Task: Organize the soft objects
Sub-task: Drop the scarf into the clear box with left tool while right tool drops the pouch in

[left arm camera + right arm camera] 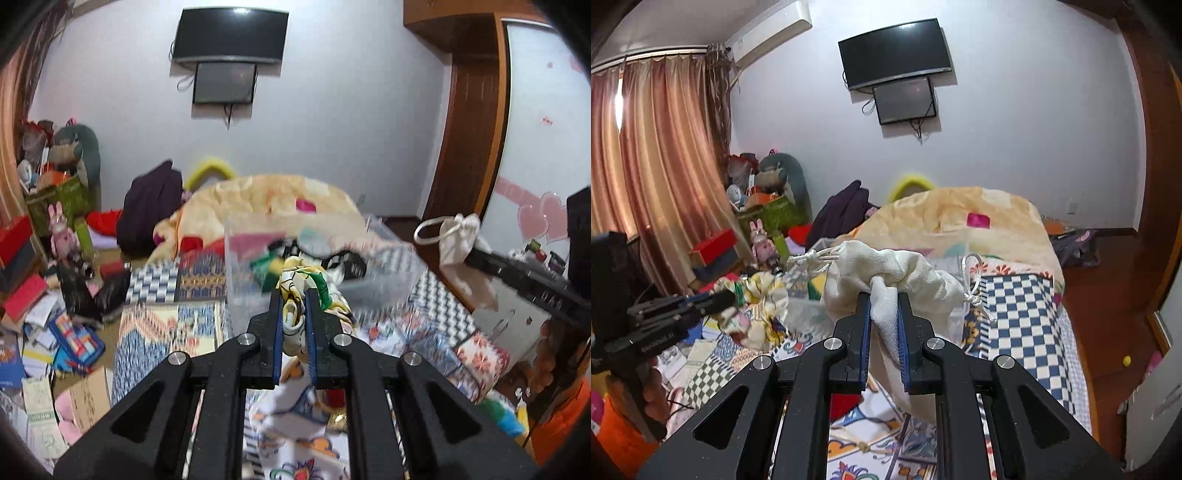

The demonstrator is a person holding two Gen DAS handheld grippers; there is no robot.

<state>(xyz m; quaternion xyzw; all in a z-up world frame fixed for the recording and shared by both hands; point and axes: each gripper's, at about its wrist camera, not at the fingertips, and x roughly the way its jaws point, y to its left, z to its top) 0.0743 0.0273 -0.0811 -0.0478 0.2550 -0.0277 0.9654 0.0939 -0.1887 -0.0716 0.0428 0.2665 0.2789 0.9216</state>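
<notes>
My left gripper (294,295) is shut on a patterned cream, yellow and green scrunchie (301,284) and holds it in the air in front of a clear plastic bin (388,273) with several soft items inside. The scrunchie (757,314) and the left gripper (729,297) also show at the left of the right wrist view. My right gripper (883,295) is shut on a cream drawstring pouch (886,280) and holds it above the bed. The pouch (461,251) hangs from the right gripper (471,256) at the right of the left wrist view.
The bed (1015,314) has a patchwork cover and a heaped peach blanket (960,218) at its far end. A purple backpack (151,214), boxes, books and plush toys (62,236) crowd the floor at the left. A wardrobe (472,110) stands at the right.
</notes>
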